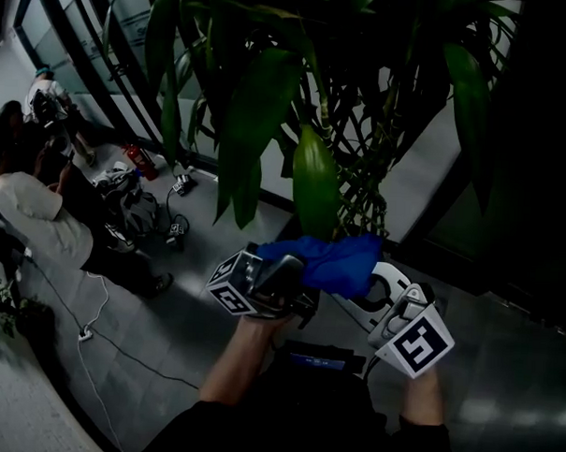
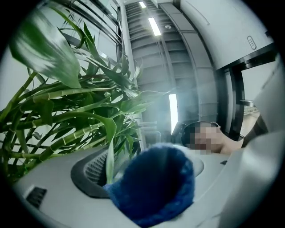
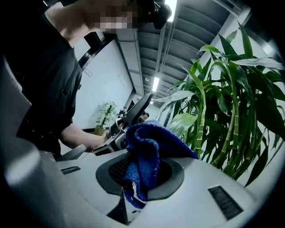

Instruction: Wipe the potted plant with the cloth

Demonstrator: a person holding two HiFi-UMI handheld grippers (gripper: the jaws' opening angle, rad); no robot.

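Potted plant fills top of head view, long leaves drooping over both grippers; right gripper at lower right, jaws closed on blue cloth, cloth bunching up from its pads toward left gripper; left gripper tilted upward, jaws spread wide, clamping nothing, cloth bunch sitting between them; narrow leaf hangs just beside cloth, contact unclear.

No legible text, number or brand is shown. The white cube with black square markers and a second such cube bear patterns only. The dark rectangular label on the white gripper body is too blurred to read.
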